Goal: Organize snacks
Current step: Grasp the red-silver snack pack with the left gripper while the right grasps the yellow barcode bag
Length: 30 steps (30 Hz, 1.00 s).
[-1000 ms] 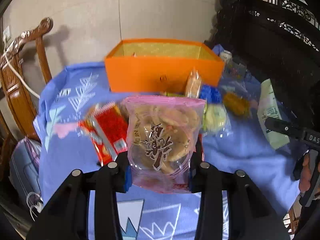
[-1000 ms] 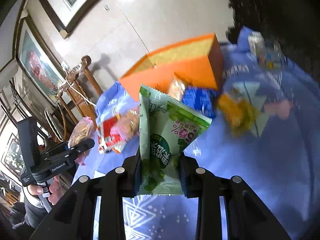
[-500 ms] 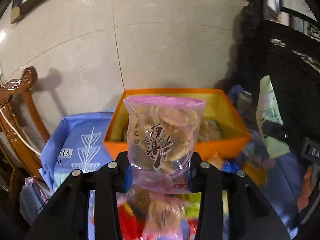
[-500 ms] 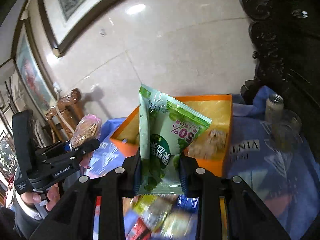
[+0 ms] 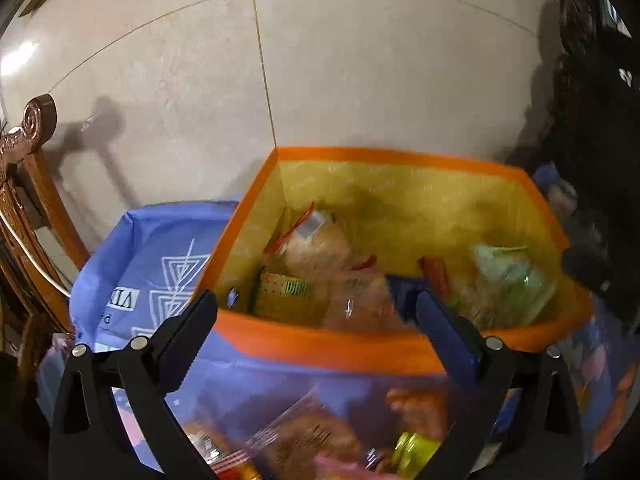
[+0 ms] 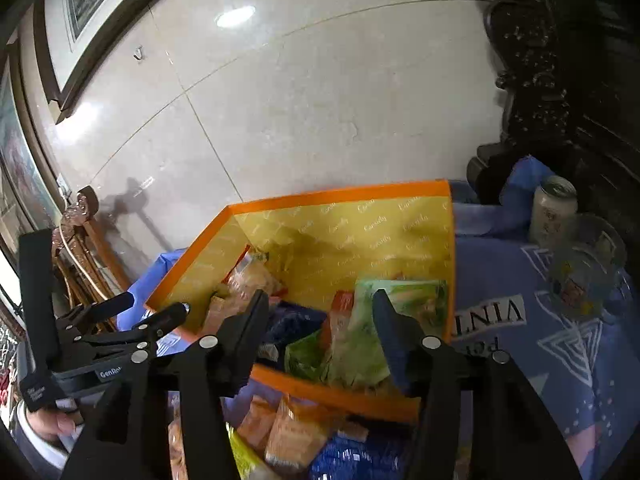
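Observation:
An orange box [image 5: 332,346] with a yellow lining stands on the blue tablecloth and holds several snack packs; it also shows in the right wrist view [image 6: 340,196]. My left gripper [image 5: 316,300] is open and empty over the box's near wall, above a pale cracker bag [image 5: 360,300] inside. My right gripper [image 6: 320,300] is open and empty above the box, over a green snack bag [image 6: 380,328] lying inside. The left gripper [image 6: 154,306] also appears at the left of the right wrist view, open.
More snack packs [image 5: 304,444] lie blurred on the cloth in front of the box, also in the right wrist view [image 6: 288,436]. A can [image 6: 554,208] and a glass [image 6: 580,284] stand right of the box. A wooden chair [image 5: 28,184] is at left, dark furniture at right.
Both grippers moved forward over the box and opened. The cracker bag left the left gripper and the green bag left the right one; both now lie in the box.

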Each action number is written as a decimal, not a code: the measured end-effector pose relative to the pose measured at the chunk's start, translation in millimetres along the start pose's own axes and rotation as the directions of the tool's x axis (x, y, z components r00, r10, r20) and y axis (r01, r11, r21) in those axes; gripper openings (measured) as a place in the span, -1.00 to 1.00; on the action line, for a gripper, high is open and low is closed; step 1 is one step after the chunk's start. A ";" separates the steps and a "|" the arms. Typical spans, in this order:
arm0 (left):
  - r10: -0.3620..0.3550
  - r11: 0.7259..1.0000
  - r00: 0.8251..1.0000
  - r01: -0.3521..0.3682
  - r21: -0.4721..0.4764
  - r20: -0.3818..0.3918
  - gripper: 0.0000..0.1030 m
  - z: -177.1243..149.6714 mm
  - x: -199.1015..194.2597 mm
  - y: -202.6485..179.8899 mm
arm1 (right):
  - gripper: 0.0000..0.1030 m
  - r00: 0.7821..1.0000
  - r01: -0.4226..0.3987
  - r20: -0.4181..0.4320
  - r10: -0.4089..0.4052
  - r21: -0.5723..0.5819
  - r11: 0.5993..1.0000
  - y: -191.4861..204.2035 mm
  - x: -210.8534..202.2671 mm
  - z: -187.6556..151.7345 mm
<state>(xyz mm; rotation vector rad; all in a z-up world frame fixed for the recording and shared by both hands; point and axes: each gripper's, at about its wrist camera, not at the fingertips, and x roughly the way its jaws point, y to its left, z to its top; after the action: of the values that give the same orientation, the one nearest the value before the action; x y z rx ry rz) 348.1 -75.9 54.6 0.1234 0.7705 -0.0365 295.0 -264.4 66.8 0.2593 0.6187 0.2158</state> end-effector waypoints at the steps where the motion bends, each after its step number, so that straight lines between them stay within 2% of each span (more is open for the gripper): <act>1: 0.009 1.000 1.000 -0.009 0.006 0.001 0.90 -3.3 -2.6 3.8 | 0.13 1.000 -0.002 0.002 0.002 0.006 1.000 -1.6 -4.8 -3.0; 9: 0.052 0.999 0.999 -0.052 0.013 0.001 0.92 -44.1 -55.4 44.2 | 0.41 1.000 0.008 0.010 -0.008 0.031 0.999 -13.5 -65.9 -44.2; 12: 0.066 0.997 0.998 -0.066 0.027 -0.015 0.92 -77.0 -72.8 58.2 | 0.48 1.000 0.028 0.013 -0.029 0.048 0.998 -24.1 -91.4 -69.0; 15: 0.074 0.997 0.994 -0.073 0.014 -0.077 0.92 -115.2 -72.5 69.3 | 0.51 0.999 0.046 0.017 -0.048 0.085 0.995 -38.3 -112.9 -97.7; 19: 0.071 0.993 0.982 -0.086 -0.076 -0.177 0.92 -151.8 -56.5 84.0 | 0.51 0.999 0.031 0.006 -0.032 0.143 0.989 -50.9 -132.3 -131.9; 25: 0.008 0.968 0.969 -0.069 -0.242 -0.245 0.91 -167.7 -32.6 93.5 | 0.53 0.999 0.032 -0.020 -0.029 0.158 0.987 -56.1 -148.0 -172.8; 27: -0.024 0.958 0.967 -0.050 -0.282 -0.253 0.72 -169.2 -22.7 92.7 | 0.54 0.999 0.040 -0.029 -0.035 0.161 0.986 -59.7 -150.8 -181.4; 29: -0.097 0.949 0.963 0.013 -0.316 -0.252 0.20 -167.4 -17.8 90.4 | 0.54 0.999 0.042 -0.038 -0.036 0.170 0.984 -64.7 -152.4 -186.2; 30: -0.116 0.946 0.961 0.030 -0.321 -0.252 0.10 -166.5 -17.5 88.8 | 0.54 0.998 0.047 -0.043 -0.040 0.172 0.984 -66.6 -152.4 -187.3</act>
<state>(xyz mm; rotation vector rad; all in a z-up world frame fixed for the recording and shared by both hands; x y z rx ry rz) 227.2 32.7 -42.9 -0.2099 1.0425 0.0341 70.5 -336.6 -17.6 0.4094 0.6825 0.1256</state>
